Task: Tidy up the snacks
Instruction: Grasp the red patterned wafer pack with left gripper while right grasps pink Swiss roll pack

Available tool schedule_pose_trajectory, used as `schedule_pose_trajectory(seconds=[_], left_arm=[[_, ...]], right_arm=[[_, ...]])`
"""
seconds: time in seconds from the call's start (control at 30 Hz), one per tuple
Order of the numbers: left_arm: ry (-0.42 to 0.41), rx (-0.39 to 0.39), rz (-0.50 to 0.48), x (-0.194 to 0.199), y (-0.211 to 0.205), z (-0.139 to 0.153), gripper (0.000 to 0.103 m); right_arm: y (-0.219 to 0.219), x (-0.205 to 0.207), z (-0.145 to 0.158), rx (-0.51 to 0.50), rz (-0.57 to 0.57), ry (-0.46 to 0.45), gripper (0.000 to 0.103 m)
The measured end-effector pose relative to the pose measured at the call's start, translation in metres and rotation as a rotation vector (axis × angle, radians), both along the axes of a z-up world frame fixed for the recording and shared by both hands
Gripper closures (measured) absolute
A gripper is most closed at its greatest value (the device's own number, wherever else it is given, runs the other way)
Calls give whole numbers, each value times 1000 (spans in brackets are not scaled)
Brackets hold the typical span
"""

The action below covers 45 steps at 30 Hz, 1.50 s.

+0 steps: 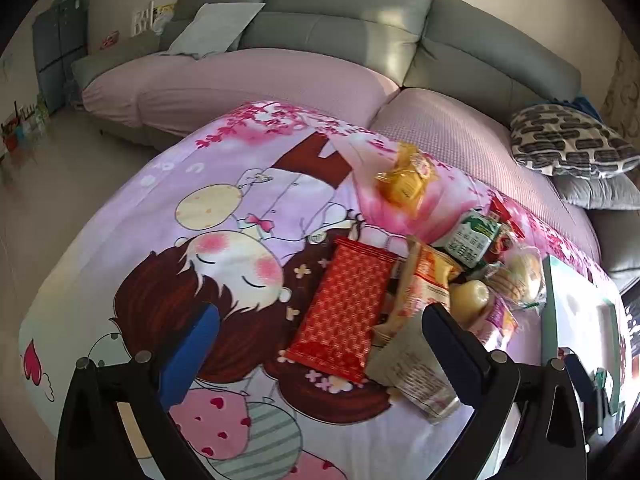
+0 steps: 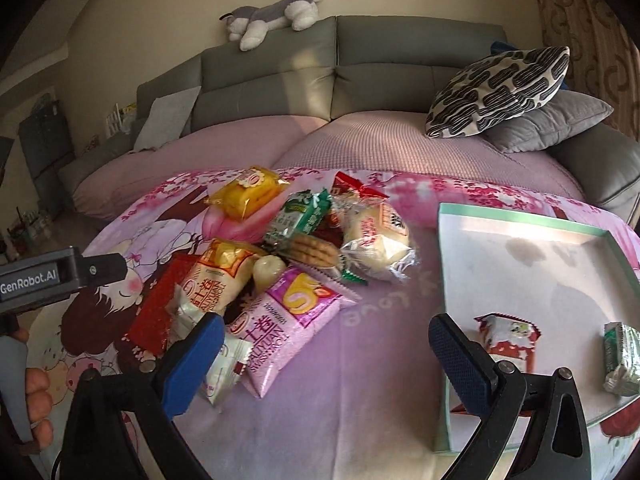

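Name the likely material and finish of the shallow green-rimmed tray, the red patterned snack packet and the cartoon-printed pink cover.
Shallow green-rimmed tray: probably cardboard, matt white inside; thin straight walls, faint stains.
Red patterned snack packet: plastic film, slightly glossy, going by its crimped zigzag ends.
Cartoon-printed pink cover: woven fabric, matt; it drapes softly over the edges.

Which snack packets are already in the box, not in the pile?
Two: the red-and-white packet and the green packet, both lying inside the green-rimmed box. Every other snack sits heaped on the cloth.
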<state>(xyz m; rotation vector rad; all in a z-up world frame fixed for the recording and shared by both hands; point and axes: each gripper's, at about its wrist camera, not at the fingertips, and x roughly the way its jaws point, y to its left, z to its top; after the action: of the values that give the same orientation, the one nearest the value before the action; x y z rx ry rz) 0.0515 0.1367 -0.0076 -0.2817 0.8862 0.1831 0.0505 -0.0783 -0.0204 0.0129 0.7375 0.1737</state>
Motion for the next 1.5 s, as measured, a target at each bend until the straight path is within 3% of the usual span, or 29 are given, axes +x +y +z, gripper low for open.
schedule_pose_trajectory(seconds=[0.33,0.5,1.03,1.23,1.3,1.37,1.5], left_arm=[[95,-42,-9,32,11,-29,2],[127,-35,-41,46,7,-43,2],[222,70,-88,72,-7,-71,2],[217,137,-18,72,-1,-68,2],[216,131,2,70,6,-69,3],[208,116,10,68,9,-68,6],[197,136,9,65,6,-66,27]], right_arm=[[9,22,-9,45,-27,44,0],[12,34,-16,6,-46,82,0],[14,45,-37,-34,-43,185,0],[10,46,-38,-46,-54,204,0],[8,46,-37,-55,-64,212,5],[4,46,-37,-50,-70,219,17],[0,44,-35,-66,-88,219,39]])
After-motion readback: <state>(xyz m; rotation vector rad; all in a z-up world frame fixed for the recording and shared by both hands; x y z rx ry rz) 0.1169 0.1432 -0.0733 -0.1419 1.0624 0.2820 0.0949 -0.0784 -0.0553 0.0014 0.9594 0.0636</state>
